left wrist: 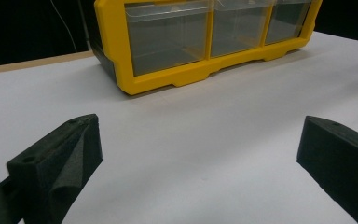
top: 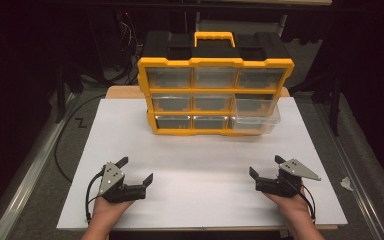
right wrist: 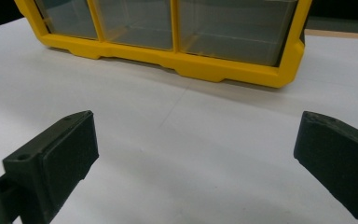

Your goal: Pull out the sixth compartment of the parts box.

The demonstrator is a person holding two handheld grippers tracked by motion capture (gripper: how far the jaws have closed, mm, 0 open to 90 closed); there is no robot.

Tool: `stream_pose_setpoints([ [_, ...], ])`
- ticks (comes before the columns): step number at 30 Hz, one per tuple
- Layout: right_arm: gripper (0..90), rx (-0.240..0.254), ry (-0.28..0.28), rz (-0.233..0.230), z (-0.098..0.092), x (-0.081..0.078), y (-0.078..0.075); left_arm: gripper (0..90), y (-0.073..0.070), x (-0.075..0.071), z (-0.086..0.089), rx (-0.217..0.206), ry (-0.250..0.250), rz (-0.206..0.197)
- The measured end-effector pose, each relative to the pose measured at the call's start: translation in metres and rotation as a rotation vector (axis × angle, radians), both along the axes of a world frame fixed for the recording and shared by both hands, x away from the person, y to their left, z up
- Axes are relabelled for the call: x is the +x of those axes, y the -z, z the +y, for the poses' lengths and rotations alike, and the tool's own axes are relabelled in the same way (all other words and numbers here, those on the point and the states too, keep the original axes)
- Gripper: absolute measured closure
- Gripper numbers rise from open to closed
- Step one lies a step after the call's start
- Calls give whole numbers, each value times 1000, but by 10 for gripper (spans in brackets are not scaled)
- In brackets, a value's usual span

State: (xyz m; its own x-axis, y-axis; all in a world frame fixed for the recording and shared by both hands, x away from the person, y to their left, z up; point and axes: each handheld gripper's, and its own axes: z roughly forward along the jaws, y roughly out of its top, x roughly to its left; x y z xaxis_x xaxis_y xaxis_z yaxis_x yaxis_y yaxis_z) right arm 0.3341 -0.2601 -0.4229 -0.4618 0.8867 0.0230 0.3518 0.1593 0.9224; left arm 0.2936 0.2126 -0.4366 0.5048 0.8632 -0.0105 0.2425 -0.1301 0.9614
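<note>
White board covers the surface, its near edge partly hidden by the person's forearms. At the far edge, centred, stands a yellow-framed organiser, long axis running left to right, drawer fronts facing the person, handle on top. Its clear drawers are hard to see into; the lower-right drawer sticks out. Near the near-left corner the left claw rests with jaws spread; near the near-right corner the right claw likewise, gripping nothing.

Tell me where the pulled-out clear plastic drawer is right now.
In the high view, the pulled-out clear plastic drawer juts from the right column of the yellow-framed drawer cabinet, middle row, at the white board's far side.
</note>
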Motion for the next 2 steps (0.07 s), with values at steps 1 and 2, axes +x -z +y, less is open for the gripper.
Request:
stream_pose_setpoints([
  [1, 11, 3, 4, 1, 0, 0, 0, 8, 0, 0, 0, -1, -1, 0],
  [2, 11, 3, 4, -1, -1, 0, 0, 8, 0, 0, 0, -1, -1, 0],
])
